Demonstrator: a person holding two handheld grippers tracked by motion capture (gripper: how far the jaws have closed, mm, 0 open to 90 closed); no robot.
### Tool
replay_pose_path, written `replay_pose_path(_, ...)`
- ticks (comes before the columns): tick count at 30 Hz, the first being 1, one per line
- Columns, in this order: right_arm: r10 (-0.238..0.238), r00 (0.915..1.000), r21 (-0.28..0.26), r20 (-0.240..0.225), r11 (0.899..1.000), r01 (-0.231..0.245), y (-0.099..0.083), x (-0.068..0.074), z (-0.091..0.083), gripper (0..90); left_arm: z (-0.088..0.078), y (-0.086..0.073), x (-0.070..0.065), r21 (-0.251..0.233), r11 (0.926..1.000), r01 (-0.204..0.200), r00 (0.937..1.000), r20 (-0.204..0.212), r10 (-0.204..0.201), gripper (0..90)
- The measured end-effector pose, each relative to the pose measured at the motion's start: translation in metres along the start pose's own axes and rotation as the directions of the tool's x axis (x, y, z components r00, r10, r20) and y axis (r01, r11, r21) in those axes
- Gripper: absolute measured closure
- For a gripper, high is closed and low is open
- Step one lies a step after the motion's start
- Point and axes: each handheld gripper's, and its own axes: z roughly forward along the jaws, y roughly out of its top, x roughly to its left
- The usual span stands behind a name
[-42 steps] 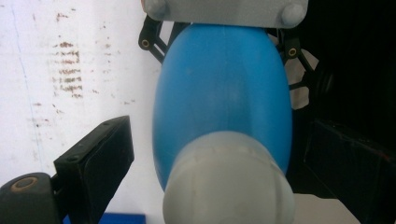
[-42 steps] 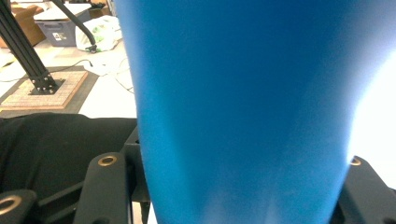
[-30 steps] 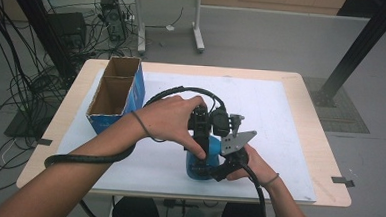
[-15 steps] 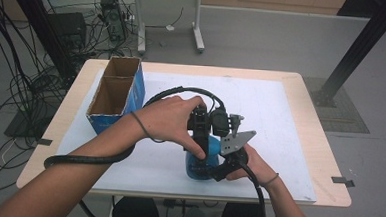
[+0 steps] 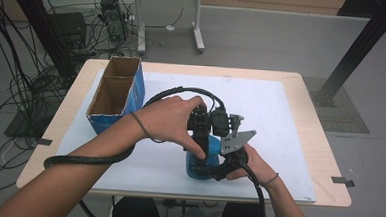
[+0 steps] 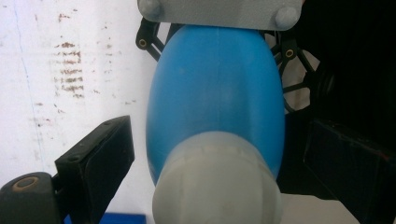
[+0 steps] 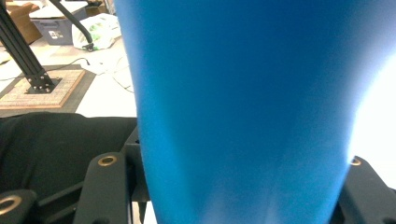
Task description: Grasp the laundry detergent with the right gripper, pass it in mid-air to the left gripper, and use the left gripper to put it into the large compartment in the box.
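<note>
A blue bottle (image 5: 197,165) with a whitish cap (image 6: 217,182) stands on the white sheet near the table's front edge. My right gripper (image 5: 209,164) comes in from the right and is shut on the bottle's body (image 7: 243,107), a jaw on each side (image 7: 236,186). My left gripper (image 5: 200,131) points down over the bottle's top. In the left gripper view, its black jaws stand open on either side of the cap (image 6: 219,163), with a gap on both sides. The right gripper's grey plate (image 6: 219,11) shows beyond the bottle (image 6: 215,93).
An open blue cardboard box (image 5: 116,92) with two compartments stands at the table's back left. The white sheet (image 5: 281,108) covers most of the wooden table (image 5: 324,145). Cables and a black frame post are on the floor around it.
</note>
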Motion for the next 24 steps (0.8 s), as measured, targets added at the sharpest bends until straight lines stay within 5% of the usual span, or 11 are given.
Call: replay_pose_path(24, 0.002, 1.0000, -0.014, 0.005, 1.000, -0.002, -0.0012, 0.0005, -0.0019, 41.6, 0.0013, 0.0004, 0.0009, 0.003, 0.9999, 0.011, 0.9999, 0.000, -0.011, 9.1)
